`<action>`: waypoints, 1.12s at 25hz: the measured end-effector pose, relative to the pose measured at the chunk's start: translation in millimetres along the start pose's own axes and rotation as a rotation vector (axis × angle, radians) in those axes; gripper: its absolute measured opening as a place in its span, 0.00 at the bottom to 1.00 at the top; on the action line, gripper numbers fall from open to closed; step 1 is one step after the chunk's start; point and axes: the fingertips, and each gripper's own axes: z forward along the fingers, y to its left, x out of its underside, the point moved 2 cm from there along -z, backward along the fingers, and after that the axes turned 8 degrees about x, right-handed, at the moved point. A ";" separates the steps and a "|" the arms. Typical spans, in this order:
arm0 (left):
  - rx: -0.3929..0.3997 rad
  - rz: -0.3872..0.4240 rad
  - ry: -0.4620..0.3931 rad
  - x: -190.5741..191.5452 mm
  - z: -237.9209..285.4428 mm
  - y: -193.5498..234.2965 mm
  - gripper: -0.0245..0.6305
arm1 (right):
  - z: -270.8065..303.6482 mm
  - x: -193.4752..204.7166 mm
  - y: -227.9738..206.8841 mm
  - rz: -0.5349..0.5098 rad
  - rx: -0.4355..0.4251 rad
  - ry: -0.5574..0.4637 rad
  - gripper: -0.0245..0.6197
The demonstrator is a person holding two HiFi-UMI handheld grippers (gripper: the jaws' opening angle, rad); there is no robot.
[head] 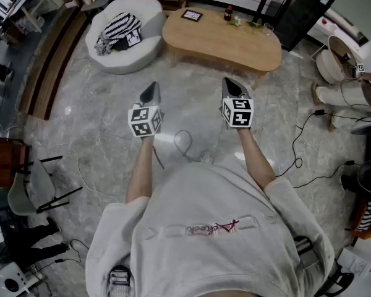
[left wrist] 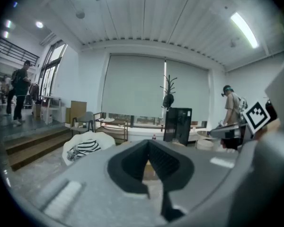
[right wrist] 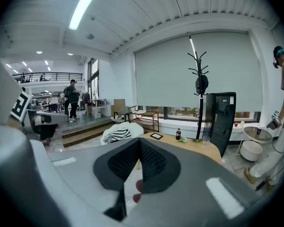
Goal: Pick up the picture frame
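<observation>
**Both grippers clenched and empty, short of the tabletop; picture frame untouched**

Pose: the person stands on the marble floor (head: 99, 135), with both bare forearms stretched forward from the body, roughly parallel. The left gripper (head: 151, 93) and the right gripper (head: 232, 86) are held side by side above the floor. Each is tipped slightly downward and aimed toward the wooden tabletop (head: 222, 45). Both are well apart from its near edge.

Jaws: in the left gripper view the left gripper (left wrist: 149, 148) has its jaws pressed together with nothing between them. The right gripper view shows the same for the right gripper (right wrist: 138, 144): jaws clenched and empty.

Task item: the picture frame (head: 191, 15) lies flat at the left end of the tabletop, close to the far edge as the head view shows it. In the right gripper view the picture frame (right wrist: 156, 136) sits ahead of the jaws. Neither gripper touches it.

Other items: a dark bottle with a red cap (head: 228, 12) stands upright near the far edge, to the right of the frame. A white armchair (head: 142, 48) beside the left end of the tabletop carries a striped cloth (head: 120, 26).
</observation>
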 end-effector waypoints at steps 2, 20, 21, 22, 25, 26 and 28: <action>-0.005 -0.002 0.003 2.9 -2.4 0.5 0.04 | -1.7 1.3 1.2 -0.004 -0.002 0.001 0.05; -0.022 -0.002 0.005 0.0 17.3 -23.5 0.04 | -2.2 6.9 -25.4 -0.002 -0.038 0.003 0.05; -0.022 -0.003 0.002 -0.2 19.8 -26.3 0.04 | -2.3 7.3 -28.4 -0.005 -0.041 0.003 0.05; -0.023 -0.005 0.000 -0.3 22.0 -29.1 0.04 | -2.5 7.9 -31.2 -0.008 -0.044 0.003 0.05; -0.026 -0.013 -0.003 0.6 29.5 -40.3 0.04 | -5.0 11.0 -42.3 -0.016 -0.054 0.008 0.05; -0.027 -0.012 -0.004 0.2 32.0 -44.9 0.04 | -6.4 11.6 -46.6 -0.017 -0.057 0.009 0.05; -0.028 -0.010 -0.007 -1.1 36.3 -52.1 0.04 | -8.5 12.5 -53.5 -0.020 -0.061 0.009 0.05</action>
